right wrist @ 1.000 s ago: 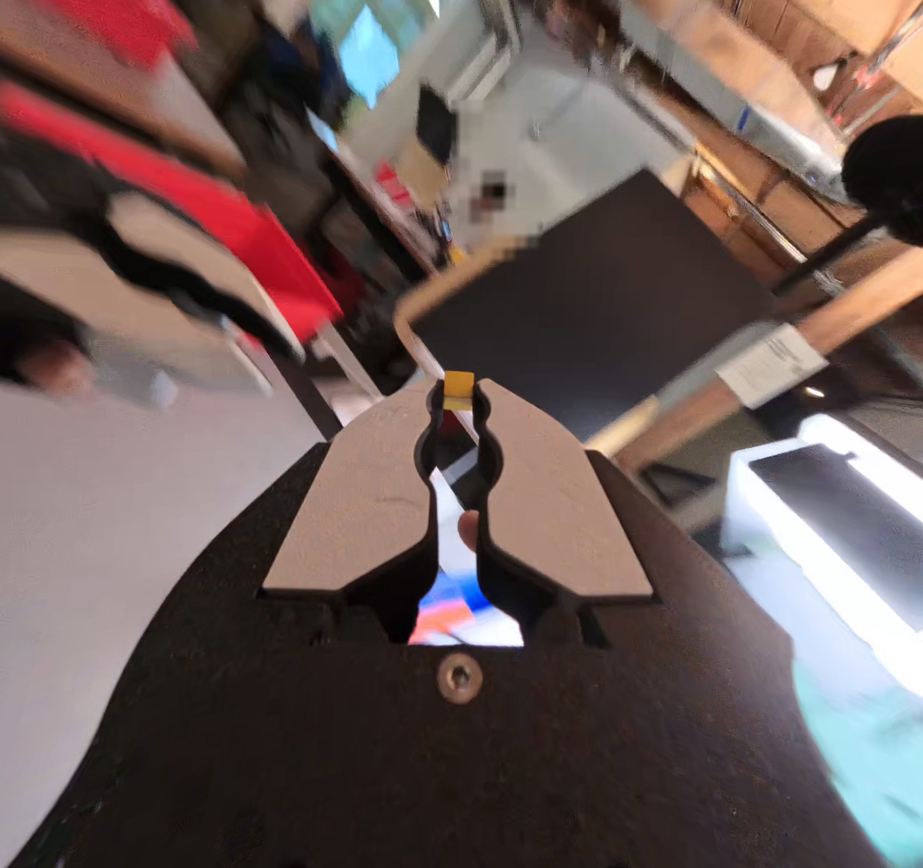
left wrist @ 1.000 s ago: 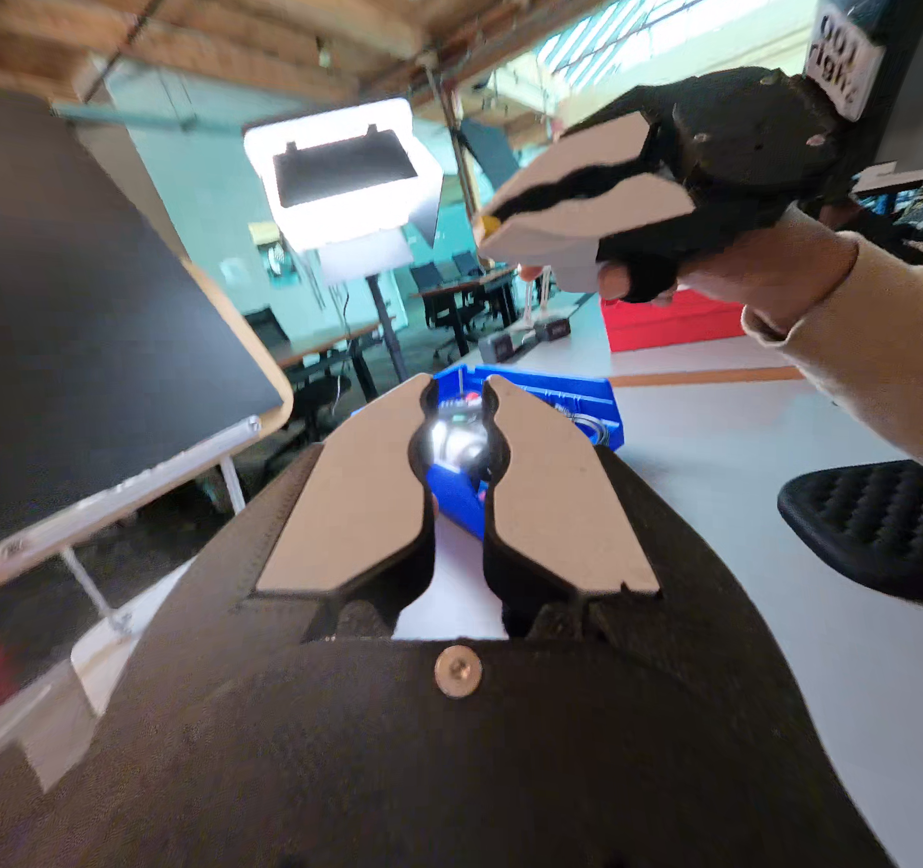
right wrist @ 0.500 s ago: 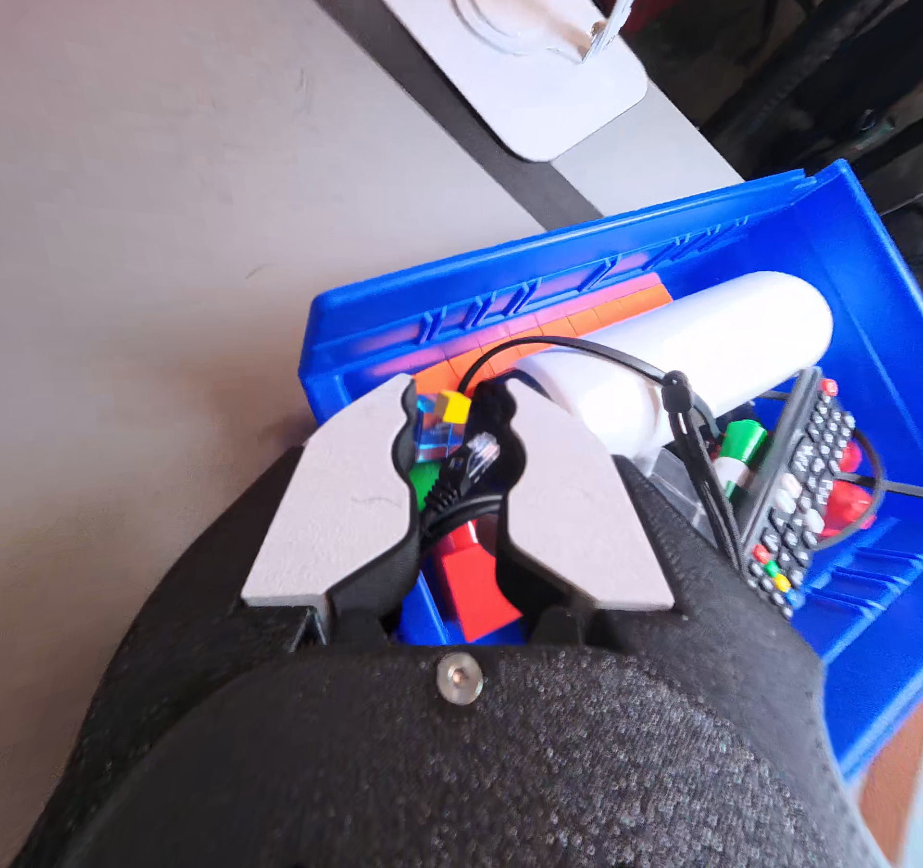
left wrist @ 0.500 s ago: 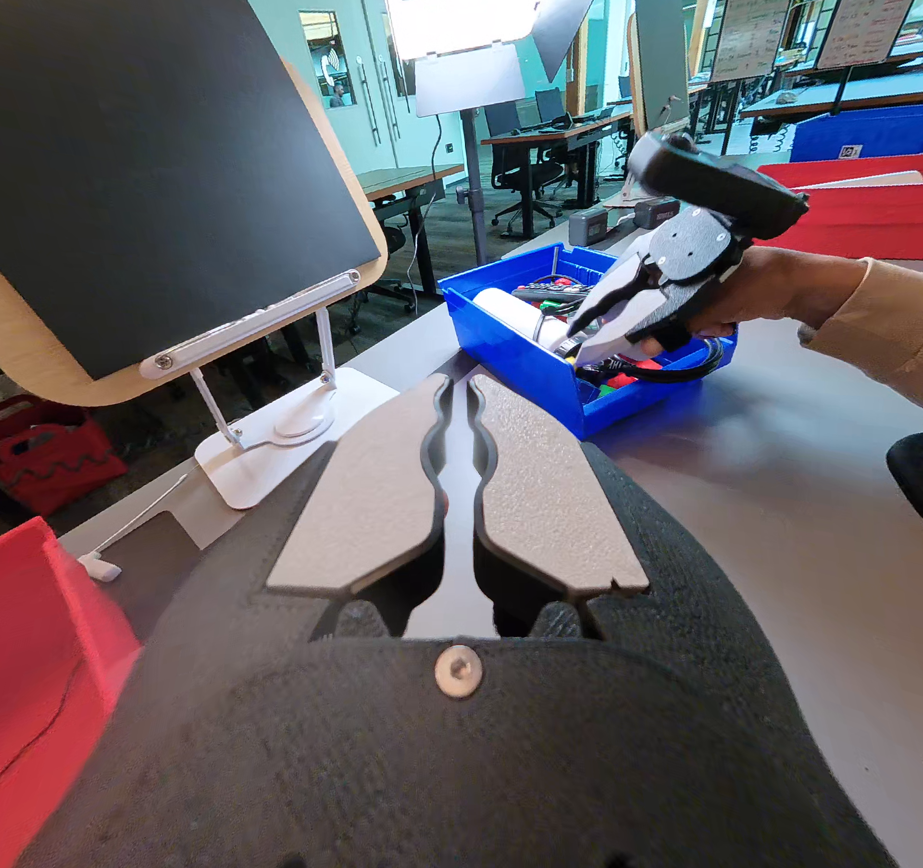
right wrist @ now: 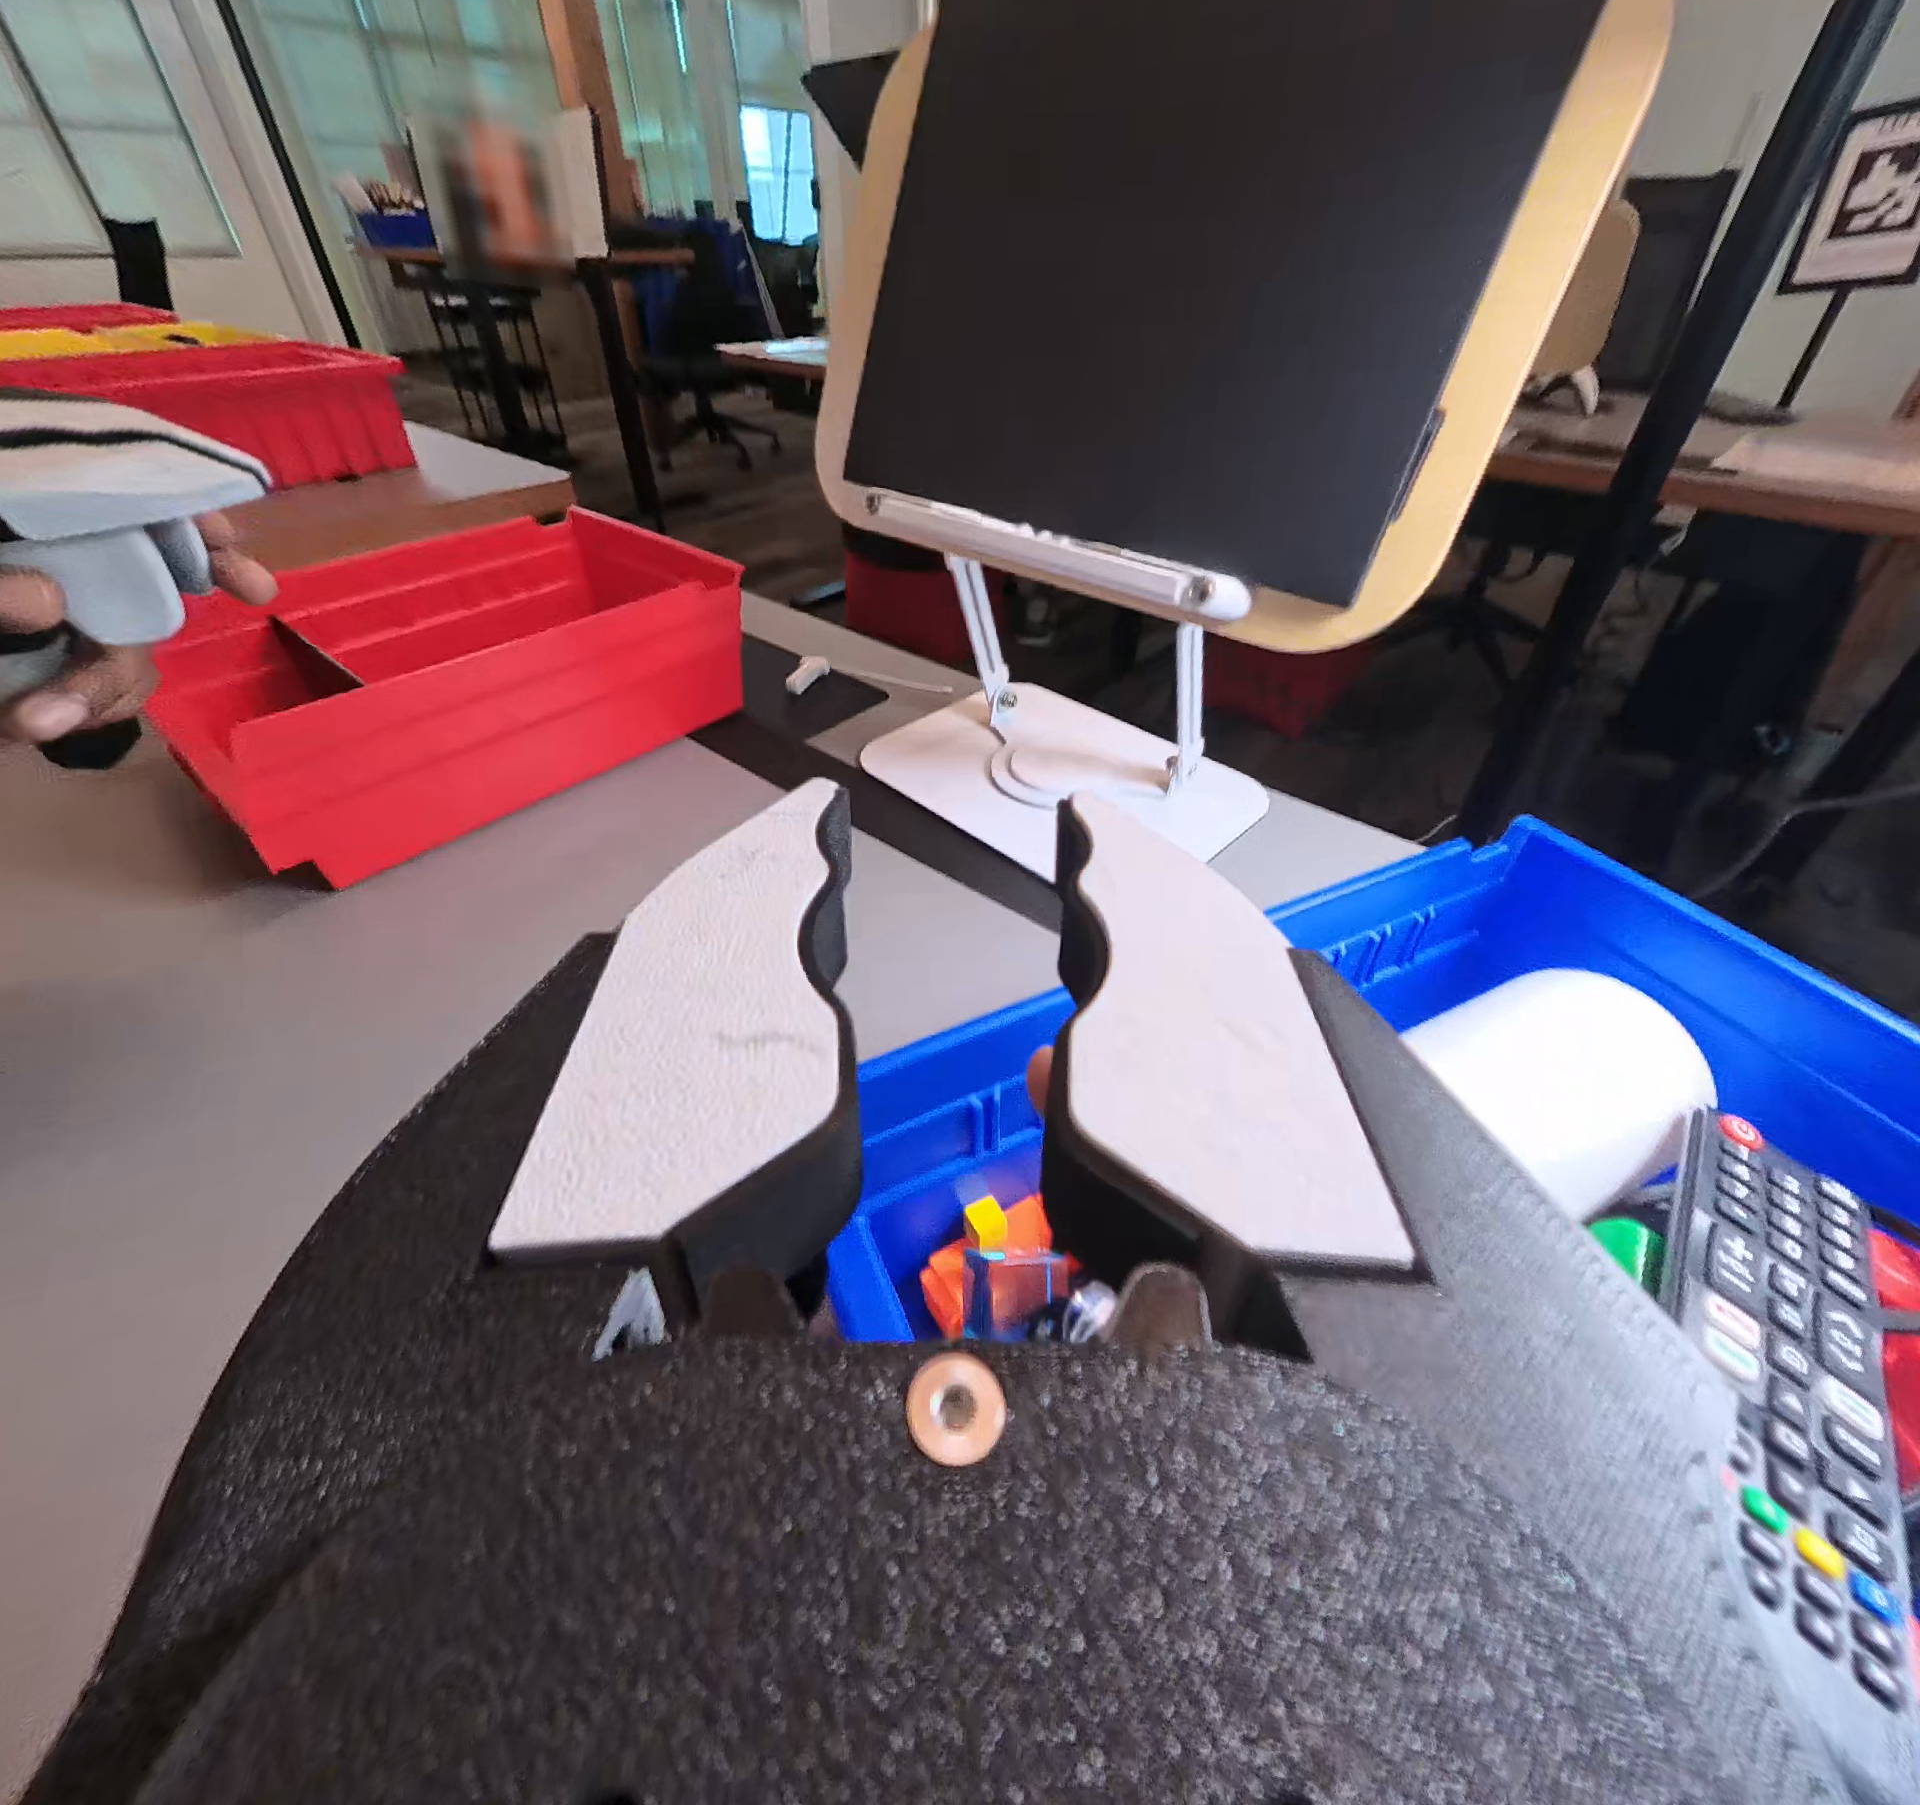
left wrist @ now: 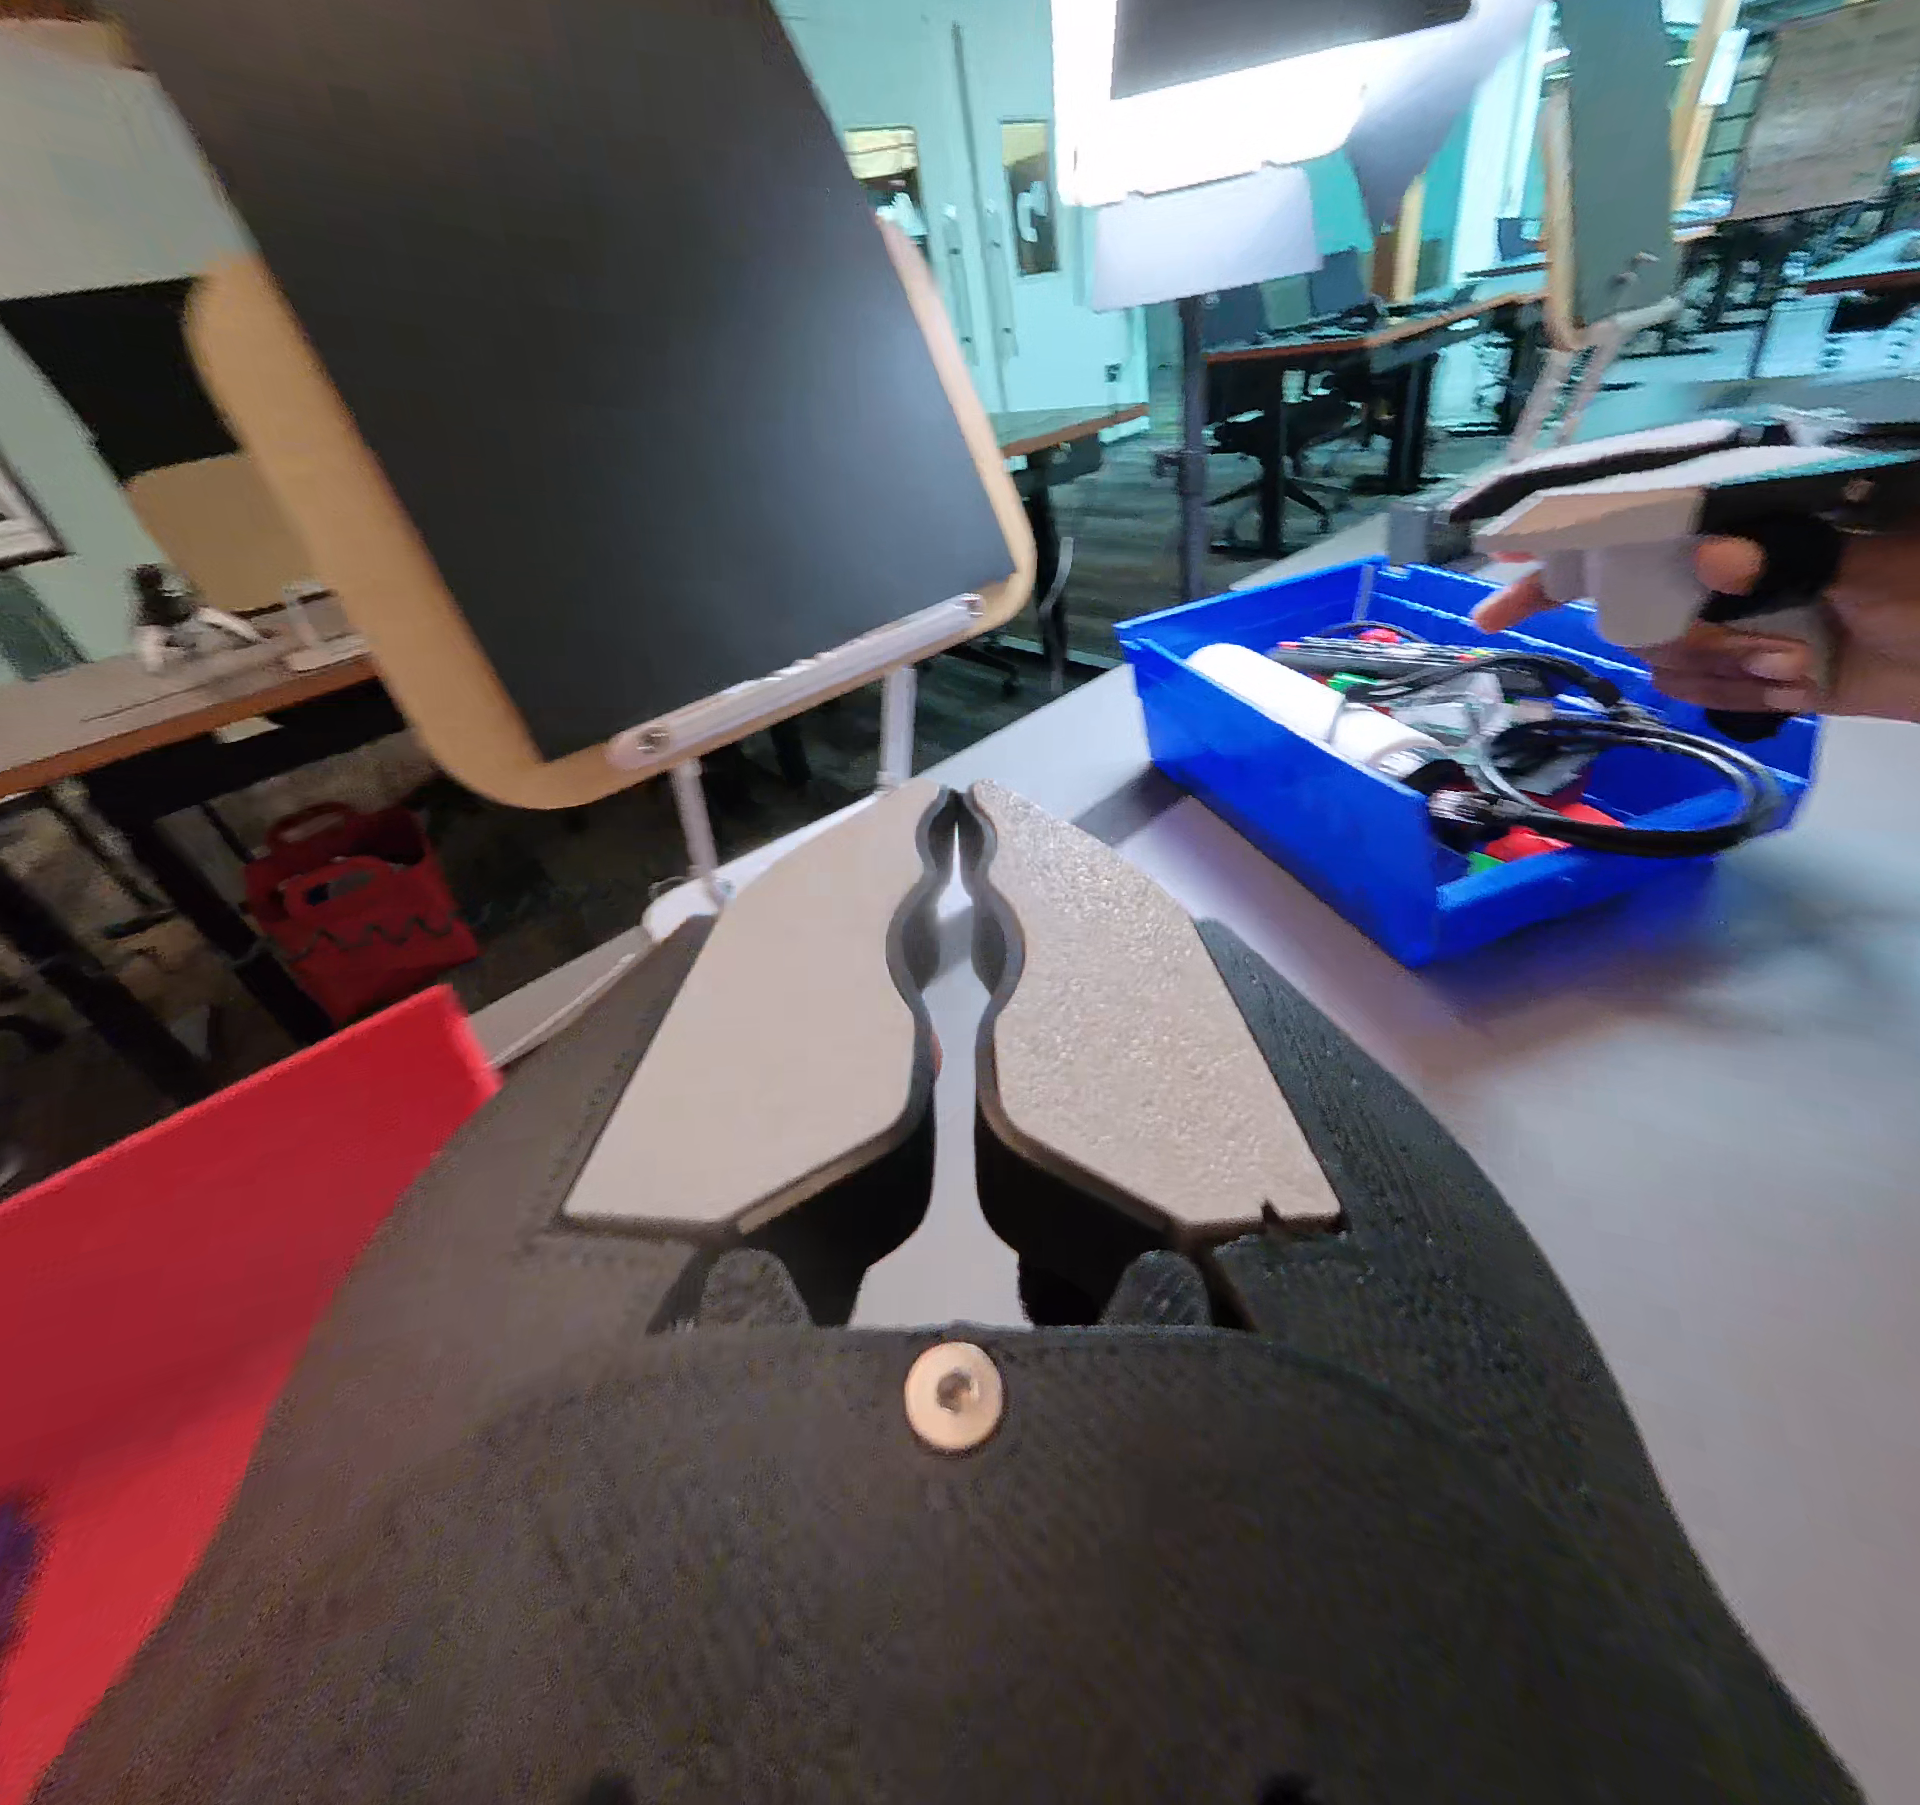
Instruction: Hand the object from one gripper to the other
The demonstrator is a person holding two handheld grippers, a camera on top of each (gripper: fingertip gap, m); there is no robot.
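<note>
A small multicoloured piece (right wrist: 987, 1236) with a yellow block on top lies in the blue bin (right wrist: 1403, 914), seen through the gap at the base of my right gripper's fingers. My right gripper (right wrist: 951, 810) is open and empty, just above the bin's near corner. It also shows in the left wrist view (left wrist: 1507, 508), blurred, above the blue bin (left wrist: 1299, 799). My left gripper (left wrist: 956, 805) is shut and empty over the grey table, left of the bin. In the right wrist view it (right wrist: 125, 488) shows at the far left, by the red bin.
The blue bin also holds a white cylinder (right wrist: 1548, 1080), a remote control (right wrist: 1808, 1340) and a black cable (left wrist: 1621, 810). An empty red bin (right wrist: 468, 747) stands on the left. A black board on a white stand (right wrist: 1195, 249) rises at the table's (right wrist: 208, 976) far edge. Tip to tip, the grippers are about 25 cm apart.
My right gripper carried the small piece down into the blue bin, opened and let it go, then tilted up. My left gripper swung back to the left and stayed shut.
</note>
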